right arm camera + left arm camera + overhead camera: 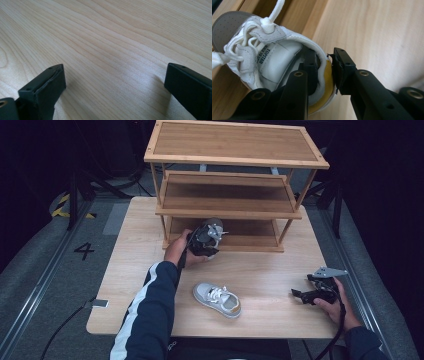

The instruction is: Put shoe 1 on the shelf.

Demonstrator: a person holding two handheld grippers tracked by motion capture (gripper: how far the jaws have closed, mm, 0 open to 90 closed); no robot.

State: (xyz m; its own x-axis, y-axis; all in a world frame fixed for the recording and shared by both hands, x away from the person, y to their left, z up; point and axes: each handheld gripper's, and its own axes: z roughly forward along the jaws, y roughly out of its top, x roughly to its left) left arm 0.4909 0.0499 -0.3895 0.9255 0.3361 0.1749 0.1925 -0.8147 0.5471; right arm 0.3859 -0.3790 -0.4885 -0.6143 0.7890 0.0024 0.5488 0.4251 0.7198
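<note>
Beside rack's [225, 247] bottom edge, left tongs [325, 72] clamping sneaker's [269, 60] heel.

left gripper [209, 240] at the rack [230, 210] bottom shelf, near the table [270, 270] far edge | sneaker [217, 299] near front edge | right gripper [300, 295] at right edge

The held shoe [274, 57] is showing white leather with white laces, pale grey suede patches with dark stitching, a grey perforated toe and a mustard yellow heel lining, and its tongue is carrying small dark letters. The second shoe [217, 299] on the table [280, 270] is looking white and grey with a tan heel, while the table is showing light wood with fine grain lines. The rack [235, 145] is appearing in warmer honey-brown wood, the jaws of both grippers are looking black, and the sleeve [150, 315] is showing dark navy with a white stripe.
</note>
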